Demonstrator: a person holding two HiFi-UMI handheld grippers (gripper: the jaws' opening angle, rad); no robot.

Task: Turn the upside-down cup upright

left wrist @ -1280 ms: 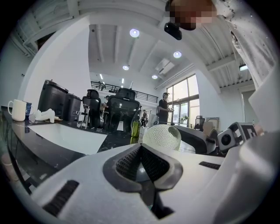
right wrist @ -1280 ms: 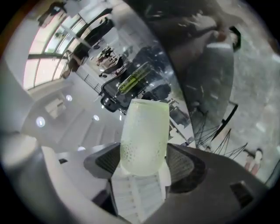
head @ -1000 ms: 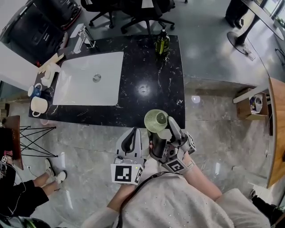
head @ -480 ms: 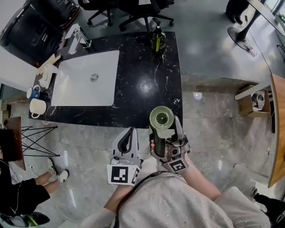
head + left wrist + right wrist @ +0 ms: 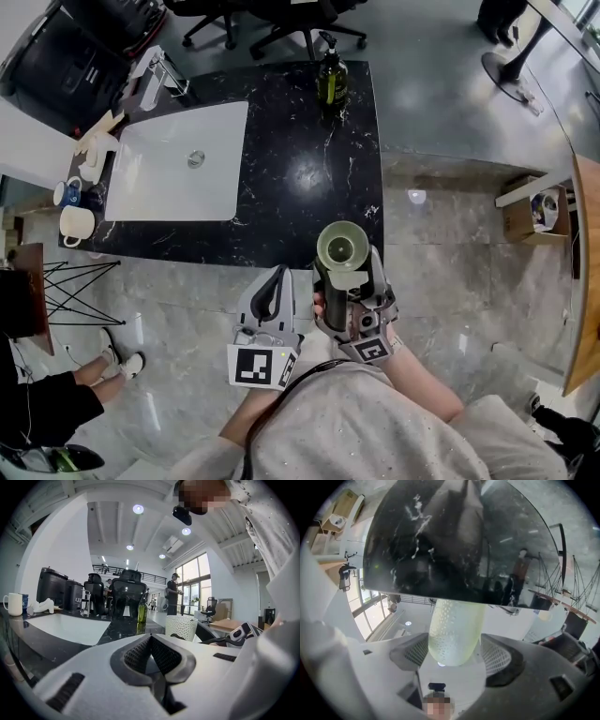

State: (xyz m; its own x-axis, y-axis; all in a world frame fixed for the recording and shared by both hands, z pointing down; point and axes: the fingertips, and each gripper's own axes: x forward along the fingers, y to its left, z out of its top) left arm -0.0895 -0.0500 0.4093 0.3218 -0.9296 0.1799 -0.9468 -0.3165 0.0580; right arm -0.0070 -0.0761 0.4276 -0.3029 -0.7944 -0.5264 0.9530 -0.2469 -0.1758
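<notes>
A pale green dimpled cup [image 5: 340, 248] is clamped between the jaws of my right gripper [image 5: 343, 281]. It hangs in the air just off the near edge of the black marble counter [image 5: 309, 178]. Its open mouth faces up toward the head camera, and the inside shows. In the right gripper view the cup [image 5: 454, 630] fills the gap in the right gripper [image 5: 457, 656], both pads against its sides. My left gripper [image 5: 278, 277] hangs beside it on the left, apart from it. The left gripper [image 5: 151, 638] is shut with nothing in it, and the cup [image 5: 182, 627] shows past it.
The counter holds a white sink [image 5: 178, 178] with a faucet [image 5: 159, 70], a green soap bottle [image 5: 330, 80] at the far edge and mugs [image 5: 77, 223] at the left end. Office chairs stand beyond. A wire stand [image 5: 75, 291] and someone's feet [image 5: 120, 364] are at the left.
The cup has tipped in the right gripper, so its mouth faces more squarely up. The left gripper has stayed put.
</notes>
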